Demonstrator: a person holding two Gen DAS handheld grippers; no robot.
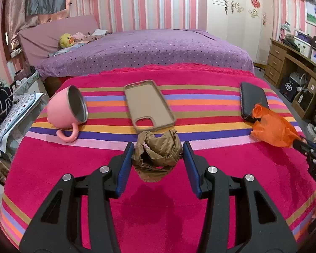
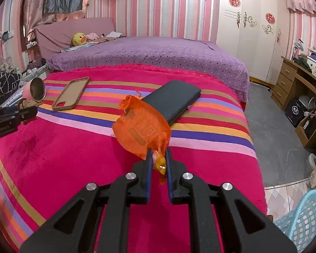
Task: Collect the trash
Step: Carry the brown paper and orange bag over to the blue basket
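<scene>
A: Trash first: where is it?

B: Two pieces, both on a pink striped blanket [image 1: 52, 168] spread over a bed. A crumpled wad of brown paper [image 1: 158, 150] sits between the blue pads of the left gripper [image 1: 158, 154]. A crinkled orange wrapper [image 2: 142, 129] is pinched at its near end by the right gripper [image 2: 158, 158].

A: Are the left tongs gripping the paper?

B: They stand fairly wide, with the pads at the paper's sides. I cannot tell whether they press it.

A: And the right tongs?

B: Drawn together, clamped on the wrapper's twisted tail. The rest of the wrapper fans out ahead, its far edge over the near end of a black wallet [image 2: 174, 99].

A: What else lies on the blanket?

B: A pink mug [image 1: 66, 108] tipped on its side at the left, and a tan phone case [image 1: 149, 107], hollow side up, just beyond the paper. A blue plastic basket [image 2: 303, 217] stands on the floor at the right.
</scene>
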